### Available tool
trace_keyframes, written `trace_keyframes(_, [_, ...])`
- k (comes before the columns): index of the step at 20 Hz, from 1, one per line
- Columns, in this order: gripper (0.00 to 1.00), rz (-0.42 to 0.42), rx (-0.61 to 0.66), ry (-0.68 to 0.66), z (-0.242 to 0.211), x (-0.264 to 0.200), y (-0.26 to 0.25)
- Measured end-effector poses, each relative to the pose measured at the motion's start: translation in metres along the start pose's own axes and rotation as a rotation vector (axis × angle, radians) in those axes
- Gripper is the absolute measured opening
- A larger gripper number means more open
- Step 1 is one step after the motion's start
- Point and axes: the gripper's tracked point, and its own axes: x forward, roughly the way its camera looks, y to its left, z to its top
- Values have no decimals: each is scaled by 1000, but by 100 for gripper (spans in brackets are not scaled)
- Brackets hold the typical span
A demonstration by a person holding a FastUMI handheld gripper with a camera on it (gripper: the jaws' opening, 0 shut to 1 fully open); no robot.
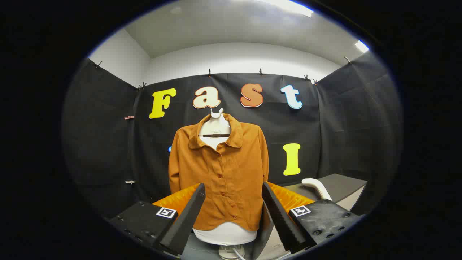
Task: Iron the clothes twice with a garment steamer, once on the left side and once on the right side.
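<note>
Orange shirt (220,173) hangs buttoned on a white mannequin torso (224,233), straight ahead of the tool (232,216). Tool fingers spread wide, holding nothing, shirt hem seen btwn them. Right of shirt, beyond the right finger: white steamer handle (317,187) on the grey desk (343,184).

Black cloth walls (108,144) clipped up, white wall (234,57) above, ceiling lights (361,46), grey table (339,186)

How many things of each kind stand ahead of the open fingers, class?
Brown button-up shirt: 1
White mannequin torso: 1
White steamer handle: 1
Dark table: 1
Total: 4
The gripper has its fingers open, holding nothing.
</note>
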Motion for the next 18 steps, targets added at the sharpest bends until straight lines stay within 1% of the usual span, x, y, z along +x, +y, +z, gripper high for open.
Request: trace_keyframes(18, [99, -60, -6, -45, 3, 0, -5])
